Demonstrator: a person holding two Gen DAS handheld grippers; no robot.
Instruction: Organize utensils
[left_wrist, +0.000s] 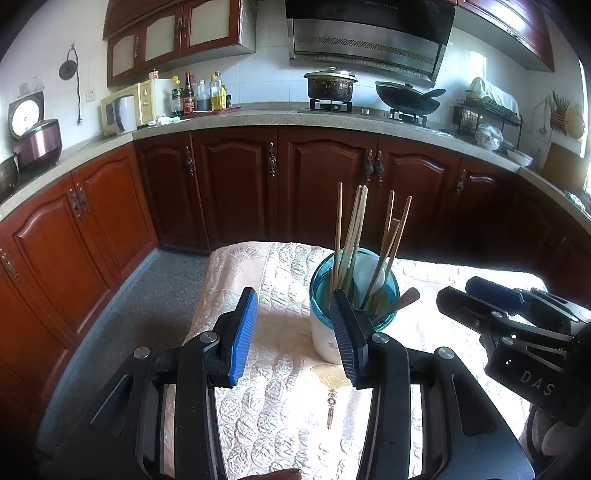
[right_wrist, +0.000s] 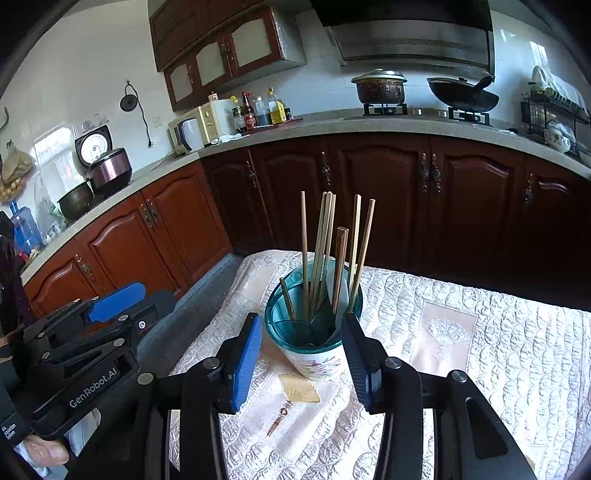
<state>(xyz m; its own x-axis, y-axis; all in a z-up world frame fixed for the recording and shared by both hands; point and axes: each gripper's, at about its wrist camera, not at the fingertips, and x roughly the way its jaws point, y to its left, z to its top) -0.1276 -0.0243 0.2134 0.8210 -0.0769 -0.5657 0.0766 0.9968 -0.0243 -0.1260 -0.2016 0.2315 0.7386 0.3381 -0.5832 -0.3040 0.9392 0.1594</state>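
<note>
Both your grippers hovered at the utensil holder, holding nothing.

The quilted table cloth (right_wrist: 461, 306) carried the holder (right_wrist: 314, 332), chopsticks (right_wrist: 325, 243) standing upright inside. Your left gripper (left_wrist: 293, 325) angled downward, jaws partly open and empty, just left of the holder. Your right gripper (right_wrist: 301, 350) tilted likewise, jaws parted around the holder without touching it.

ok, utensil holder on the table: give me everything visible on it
The utensil holder is a round cup with a translucent teal rim and divided insert over a white body printed with flowers. It stands upright on the quilted tablecloth. Wooden chopsticks stand in its compartments, leaning slightly, alongside something white and a brown handle that juts over the rim. Neither gripper holds it.
</note>
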